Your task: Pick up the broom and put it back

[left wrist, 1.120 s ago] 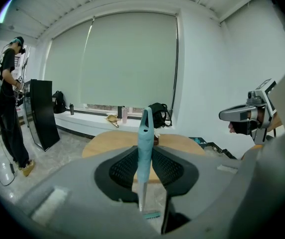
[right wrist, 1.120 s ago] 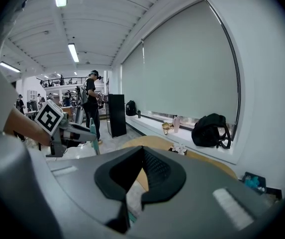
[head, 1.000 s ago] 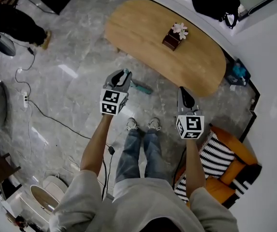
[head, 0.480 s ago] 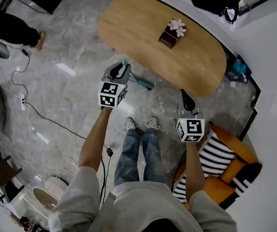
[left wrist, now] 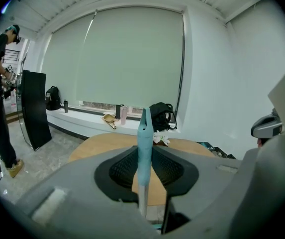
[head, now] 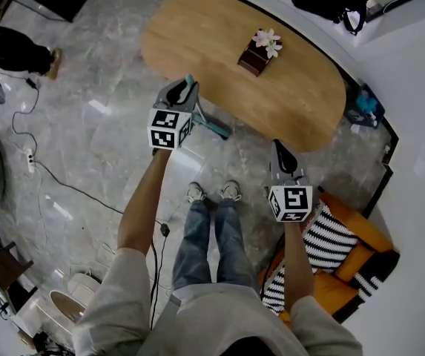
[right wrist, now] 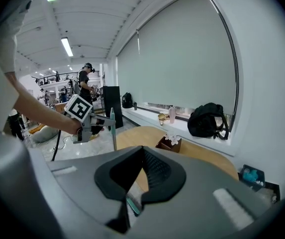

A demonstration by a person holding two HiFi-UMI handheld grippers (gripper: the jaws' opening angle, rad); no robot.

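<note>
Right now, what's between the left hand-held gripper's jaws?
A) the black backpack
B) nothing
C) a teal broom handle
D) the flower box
C: in the left gripper view, the left hand-held gripper has its jaws closed on the teal broom handle, which runs up between them.

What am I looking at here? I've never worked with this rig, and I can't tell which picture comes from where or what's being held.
There is no robot here: a person carries a hand-held gripper in each hand. The head view looks steeply down from the person's head. The other two views ride on the grippers and look along their jaws. The left hand-held gripper is shut on the broom, gripping its teal handle and holding it upright, with the head down by the grey floor. The right hand-held gripper is shut and empty. Ahead stands a wooden table with a flower box on it.
</note>
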